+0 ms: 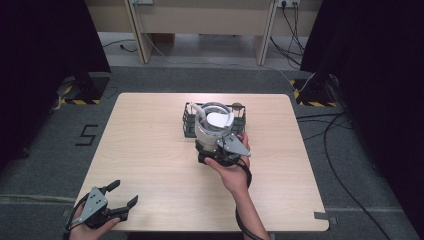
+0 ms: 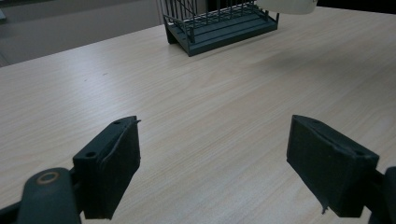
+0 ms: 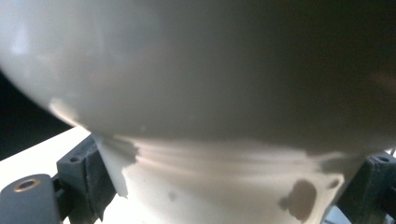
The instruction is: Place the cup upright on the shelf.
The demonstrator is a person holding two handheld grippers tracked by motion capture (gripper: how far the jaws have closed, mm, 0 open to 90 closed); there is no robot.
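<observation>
A white bowl (image 1: 212,125) hangs just above the near side of a dark wire dish rack (image 1: 188,122) at the back middle of the table. My right gripper (image 1: 216,148) grips it from below, shut on its base. In the right gripper view the bowl (image 3: 196,84) bulges close over the camera, its foot squeezed between the two jaws. My left gripper (image 1: 125,192) rests open at the table's near left corner with nothing in it. The left gripper view shows its gripper (image 2: 215,163) spread wide over bare wood, the rack (image 2: 219,25) far ahead and the bowl's edge (image 2: 287,5) at the top.
The light wooden table (image 1: 150,150) stands on grey carpet. Black curtains and stand bases flank it at left and right. Cables run over the floor at right (image 1: 330,130). A desk's legs stand behind.
</observation>
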